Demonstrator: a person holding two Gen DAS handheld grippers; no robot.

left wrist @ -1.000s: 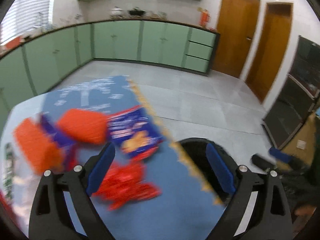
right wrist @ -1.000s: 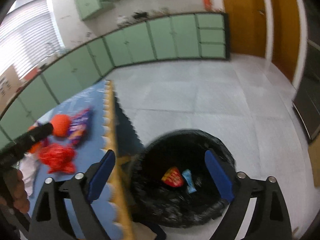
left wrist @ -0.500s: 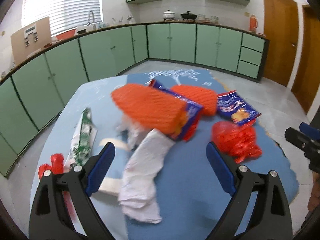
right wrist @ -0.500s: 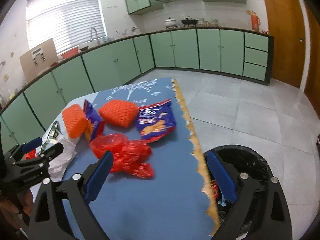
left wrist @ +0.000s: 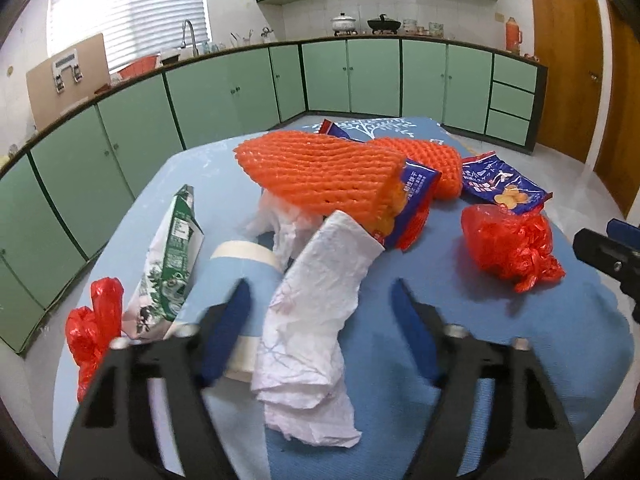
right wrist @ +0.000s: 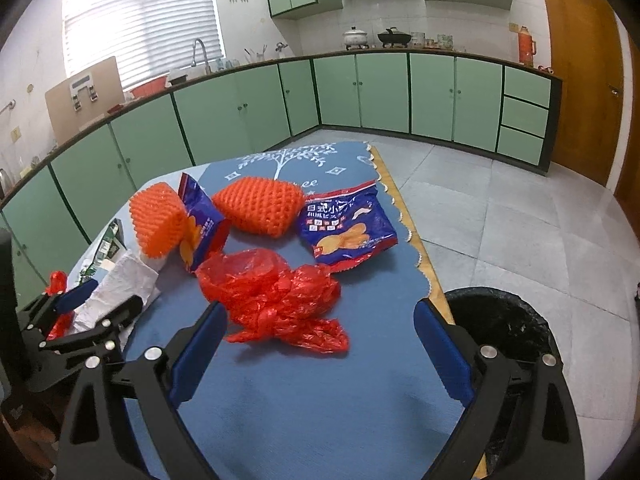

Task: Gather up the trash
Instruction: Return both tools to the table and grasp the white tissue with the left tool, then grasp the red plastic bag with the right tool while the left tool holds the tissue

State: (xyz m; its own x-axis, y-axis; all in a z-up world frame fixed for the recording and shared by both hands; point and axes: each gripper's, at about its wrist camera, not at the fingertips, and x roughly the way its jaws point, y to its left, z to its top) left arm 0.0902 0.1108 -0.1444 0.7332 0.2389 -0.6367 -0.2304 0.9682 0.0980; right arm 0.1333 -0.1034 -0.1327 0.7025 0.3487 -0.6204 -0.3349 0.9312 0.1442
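Observation:
Trash lies on a blue-clothed table [left wrist: 460, 320]. My left gripper [left wrist: 320, 292] straddles a crumpled white paper towel [left wrist: 312, 312]; its jaws are closing, and the right pad still stands clear of the towel. My right gripper [right wrist: 320, 348] is open, low over the cloth, with a red plastic bag [right wrist: 272, 296] just ahead between its fingertips. Behind lie two orange foam nets [left wrist: 320, 172] [left wrist: 424, 160] and a blue snack bag [right wrist: 348, 228]. The left gripper [right wrist: 100, 304] also shows at the right wrist view's left edge.
A green-and-white carton [left wrist: 172, 260], a blue paper cup [left wrist: 244, 272] and a small red plastic scrap [left wrist: 92, 328] lie left of the towel. A black lined bin [right wrist: 504, 332] stands on the floor off the table's right edge. Green cabinets run along the walls.
Both views swung left from the bin onto the trash pile. My left jaws have narrowed around the white towel. My right gripper has come in close over the red bag.

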